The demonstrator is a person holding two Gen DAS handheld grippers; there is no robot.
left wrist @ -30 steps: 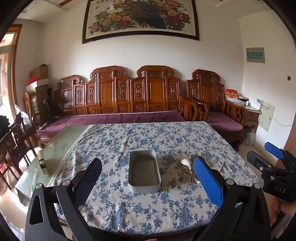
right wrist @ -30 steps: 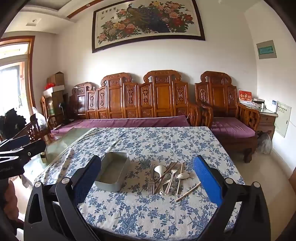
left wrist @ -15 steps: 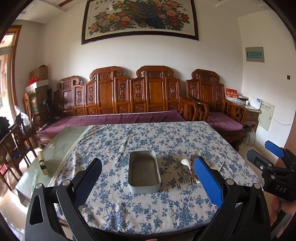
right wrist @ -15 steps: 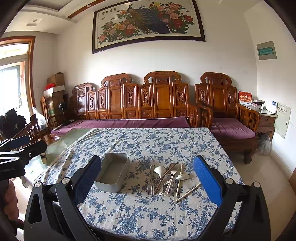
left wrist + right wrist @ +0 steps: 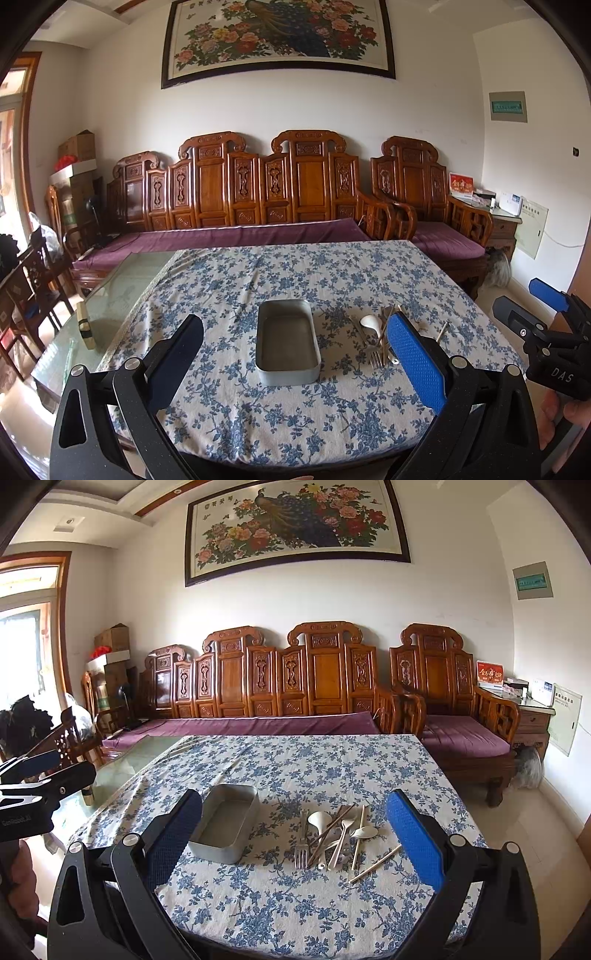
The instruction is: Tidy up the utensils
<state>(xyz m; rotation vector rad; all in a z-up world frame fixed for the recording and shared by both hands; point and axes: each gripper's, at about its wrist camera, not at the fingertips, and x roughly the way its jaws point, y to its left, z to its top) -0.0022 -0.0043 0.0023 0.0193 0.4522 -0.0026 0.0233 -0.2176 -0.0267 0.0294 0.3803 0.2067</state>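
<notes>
Right wrist view: nothing has shifted over the last second. The table (image 5: 332, 760) carries the empty metal tin (image 5: 225, 827), with the utensils (image 5: 332, 834) piled just beside it. Both the left tongs (image 5: 295, 365) and right tongs (image 5: 293, 845) hover released, so sorting hasn't begun.
</notes>
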